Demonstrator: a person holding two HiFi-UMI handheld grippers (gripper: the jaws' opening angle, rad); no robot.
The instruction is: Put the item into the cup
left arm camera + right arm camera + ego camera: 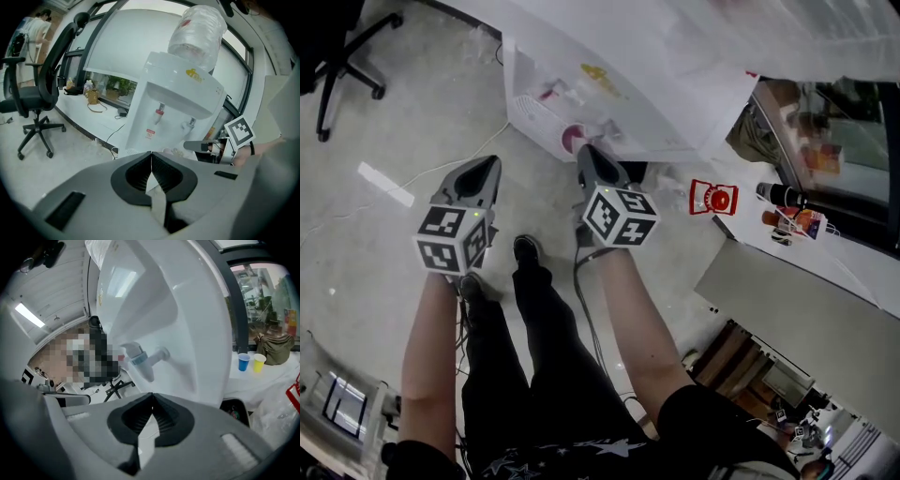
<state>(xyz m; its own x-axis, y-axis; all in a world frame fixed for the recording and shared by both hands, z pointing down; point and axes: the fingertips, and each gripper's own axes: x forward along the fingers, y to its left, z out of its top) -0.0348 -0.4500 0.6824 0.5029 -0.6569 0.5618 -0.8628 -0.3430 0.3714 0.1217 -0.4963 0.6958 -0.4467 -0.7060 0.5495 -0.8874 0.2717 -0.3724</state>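
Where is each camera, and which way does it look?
Head view: on the person's head, looking down at the floor; both arms, legs, the left gripper and right gripper show.
Left gripper view: on the left gripper, looking along its shut jaws at the dispenser; the right gripper shows at right.
Right gripper view: on the right gripper, close to the dispenser, looking along its shut jaws at a tap; a blue cup and yellow cup stand at right.
Shared: all three show the dispenser.

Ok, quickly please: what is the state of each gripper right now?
Left gripper: closed, holding nothing.
Right gripper: closed, holding nothing.
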